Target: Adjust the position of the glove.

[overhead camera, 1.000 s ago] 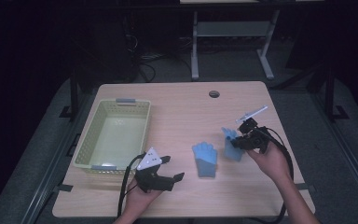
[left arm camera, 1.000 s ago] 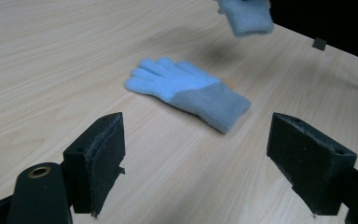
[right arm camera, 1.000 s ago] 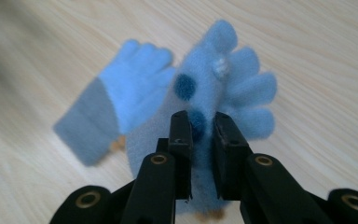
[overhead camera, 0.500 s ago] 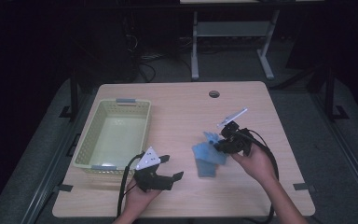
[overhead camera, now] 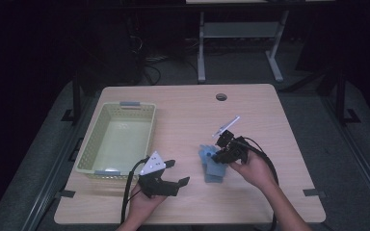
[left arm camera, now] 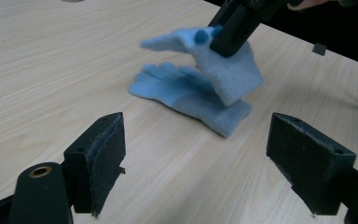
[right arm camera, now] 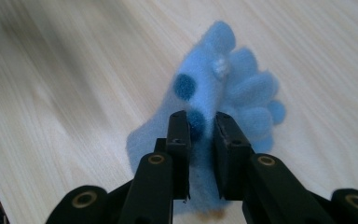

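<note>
Jaws of the right gripper (right arm camera: 201, 128) clenched on one raised blue glove (right arm camera: 209, 88), mid-frame in the right gripper view. Left gripper (left arm camera: 196, 154) released, jaws wide apart, lower frame. Gloves: two; the second glove (left arm camera: 186, 95) lies flat on the table (overhead camera: 250, 110) beneath the first. Baskets: one, basket (overhead camera: 89, 144) at left of the high view. Lower glove's cuff is partly hidden by the lifted one.

One light-blue fleece glove (left arm camera: 193, 95) lies flat on the bench; a second glove (left arm camera: 223, 70), dark-dotted, hangs lifted, pinched directly above it
</note>
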`<action>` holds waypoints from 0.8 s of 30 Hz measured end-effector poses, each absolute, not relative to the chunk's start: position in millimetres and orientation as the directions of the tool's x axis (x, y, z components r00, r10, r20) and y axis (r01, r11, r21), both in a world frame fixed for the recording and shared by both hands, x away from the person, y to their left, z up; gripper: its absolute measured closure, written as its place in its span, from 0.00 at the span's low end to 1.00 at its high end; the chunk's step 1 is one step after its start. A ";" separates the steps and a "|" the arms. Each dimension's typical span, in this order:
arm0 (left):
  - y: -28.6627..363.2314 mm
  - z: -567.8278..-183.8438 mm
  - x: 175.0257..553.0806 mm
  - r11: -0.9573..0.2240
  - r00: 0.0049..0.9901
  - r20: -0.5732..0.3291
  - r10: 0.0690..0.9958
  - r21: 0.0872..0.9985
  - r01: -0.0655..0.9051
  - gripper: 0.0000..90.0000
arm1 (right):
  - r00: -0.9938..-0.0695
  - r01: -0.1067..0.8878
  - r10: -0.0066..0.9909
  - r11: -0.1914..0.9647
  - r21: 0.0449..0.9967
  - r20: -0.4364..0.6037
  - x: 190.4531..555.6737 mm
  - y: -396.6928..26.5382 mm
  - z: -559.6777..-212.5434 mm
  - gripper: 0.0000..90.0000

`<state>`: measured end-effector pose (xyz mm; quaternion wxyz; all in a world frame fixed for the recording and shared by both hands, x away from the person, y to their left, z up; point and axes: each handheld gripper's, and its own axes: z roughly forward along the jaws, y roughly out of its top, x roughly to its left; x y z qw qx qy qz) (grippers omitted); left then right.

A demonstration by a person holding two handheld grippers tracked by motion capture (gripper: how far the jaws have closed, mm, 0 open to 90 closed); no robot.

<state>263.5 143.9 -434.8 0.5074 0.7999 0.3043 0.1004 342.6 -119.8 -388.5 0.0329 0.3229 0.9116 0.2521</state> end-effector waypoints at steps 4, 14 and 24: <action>143.1 -435.2 263.3 -0.308 0.797 -0.147 0.586 0.869 0.387 0.21 | -0.794 0.571 0.599 0.675 0.467 0.105 342.0 -115.9 -393.0 0.86; 144.3 -434.6 263.4 -0.301 0.794 -0.146 0.590 0.873 0.384 0.21 | -0.818 0.538 0.573 0.730 0.421 0.053 343.1 -106.2 -406.6 0.84; 143.2 -435.1 263.0 -0.306 0.797 -0.144 0.587 0.871 0.383 0.21 | -0.808 0.548 0.588 0.718 0.430 0.048 345.9 -106.7 -416.4 0.82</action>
